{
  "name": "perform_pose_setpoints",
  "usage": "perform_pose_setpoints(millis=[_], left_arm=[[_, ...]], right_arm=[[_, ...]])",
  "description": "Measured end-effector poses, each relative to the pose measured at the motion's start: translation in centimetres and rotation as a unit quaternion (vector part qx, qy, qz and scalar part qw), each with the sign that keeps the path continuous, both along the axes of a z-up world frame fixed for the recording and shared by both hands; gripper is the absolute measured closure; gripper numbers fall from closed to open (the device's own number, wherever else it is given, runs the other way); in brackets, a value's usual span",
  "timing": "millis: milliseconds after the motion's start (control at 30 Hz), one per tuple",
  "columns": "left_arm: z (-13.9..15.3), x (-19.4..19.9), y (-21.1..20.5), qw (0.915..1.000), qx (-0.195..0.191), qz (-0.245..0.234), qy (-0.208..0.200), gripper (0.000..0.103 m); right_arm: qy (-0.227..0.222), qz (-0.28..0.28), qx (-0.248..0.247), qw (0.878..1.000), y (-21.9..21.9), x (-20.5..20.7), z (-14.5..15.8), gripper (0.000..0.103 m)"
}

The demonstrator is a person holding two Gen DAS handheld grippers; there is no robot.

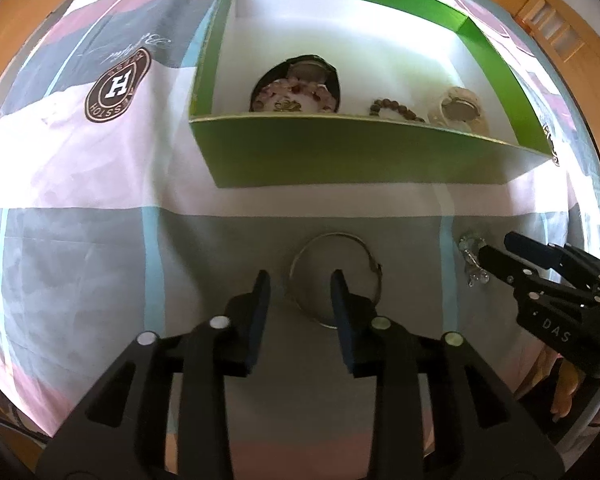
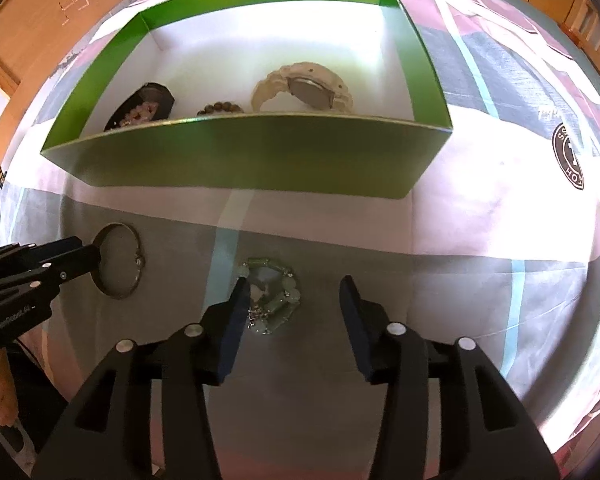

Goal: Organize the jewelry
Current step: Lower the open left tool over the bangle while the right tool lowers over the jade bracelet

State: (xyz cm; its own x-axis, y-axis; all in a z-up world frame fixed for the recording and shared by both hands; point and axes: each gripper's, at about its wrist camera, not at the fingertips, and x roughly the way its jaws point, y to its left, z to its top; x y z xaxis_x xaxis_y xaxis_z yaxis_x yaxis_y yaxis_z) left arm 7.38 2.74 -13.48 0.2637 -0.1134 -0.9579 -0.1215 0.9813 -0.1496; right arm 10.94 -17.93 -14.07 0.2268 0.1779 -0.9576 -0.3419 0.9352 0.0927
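Observation:
A thin metal bangle (image 1: pixel 332 234) lies on the grey patch of the cloth. My left gripper (image 1: pixel 300 280) stands open over the bangle's left rim, with one finger inside the ring and one outside. A green bead bracelet (image 2: pixel 276 296) with a small charm lies to the right. My right gripper (image 2: pixel 294 282) is open around it, and the left finger sits at the bracelet's left edge. The green box (image 1: pixel 340 152) behind holds a black watch (image 1: pixel 332 76) with pink beads, a brown bead bracelet (image 1: pixel 396 110) and a cream watch (image 2: pixel 304 88).
A checked cloth with a brown round logo (image 1: pixel 118 86) covers the surface. Wooden cabinets (image 1: pixel 556 20) stand beyond the far edge. The box's front wall (image 2: pixel 240 152) rises between the grippers and the box's inside. Bare cloth lies left of the bangle and right of the bracelet.

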Motion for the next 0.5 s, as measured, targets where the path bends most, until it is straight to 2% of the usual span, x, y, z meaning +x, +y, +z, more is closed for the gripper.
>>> perform_pose_setpoints(millis=[100,233,400,500], left_arm=[[-0.5,-0.1,-0.9,0.9999,0.007,-0.015,0.004,0.072],[-0.7,0.0,-2.1,0.9993,0.02,-0.03,0.001,0.056],[-0.8,0.2,-3.2,0.9987,0.027,-0.044,0.0,0.055],[-1.0,0.2,-3.8,0.9982,0.034,-0.049,0.001,0.05]], right_arm=[[-0.001,0.008,-0.005,1.0,0.2,-0.1,-0.1,0.053],[-0.001,0.014,-0.011,1.0,0.7,-0.3,-0.5,0.05],[-0.001,0.021,-0.019,1.0,1.8,-0.8,-0.9,0.049],[0.0,0.023,-0.025,0.999,2.2,-0.9,-1.0,0.049]])
